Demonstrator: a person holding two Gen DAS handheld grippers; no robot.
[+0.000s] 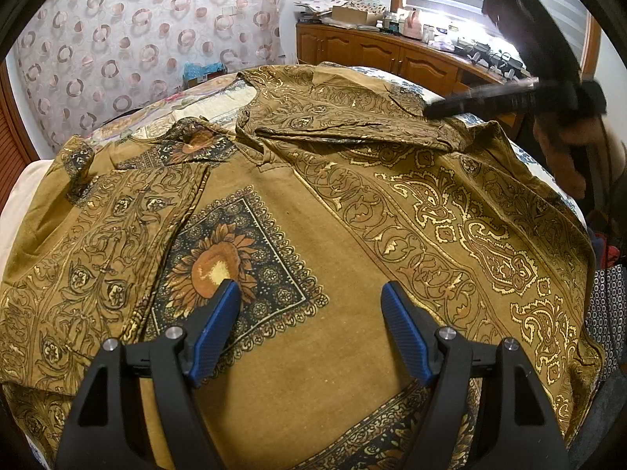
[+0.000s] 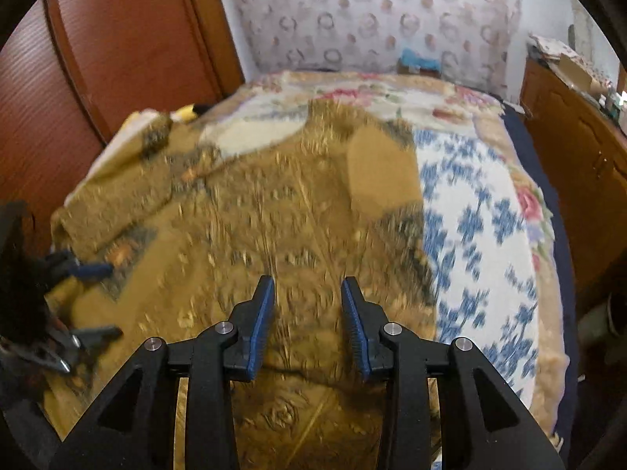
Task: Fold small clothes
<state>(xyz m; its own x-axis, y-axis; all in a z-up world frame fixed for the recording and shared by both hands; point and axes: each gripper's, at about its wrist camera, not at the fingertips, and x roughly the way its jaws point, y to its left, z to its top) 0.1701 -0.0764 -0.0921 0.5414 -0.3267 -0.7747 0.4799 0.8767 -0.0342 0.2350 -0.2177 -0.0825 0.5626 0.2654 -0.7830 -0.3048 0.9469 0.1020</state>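
Mustard patterned shirt (image 1: 313,203) is spread across the bed (image 2: 482,235), filling frame centre. Left gripper (image 1: 311,293) fingers are held wide, empty; right gripper (image 2: 307,288) fingers are parted, nothing pinched.

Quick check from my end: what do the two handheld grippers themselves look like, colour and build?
Both match: the left gripper and right gripper have black plastic linkage arms with triangular cut-outs, silver pivot pins, and jaws faced with blue ribbed pads. No cables or markings show. The blurred hand behind the right gripper shows no clear sleeve.
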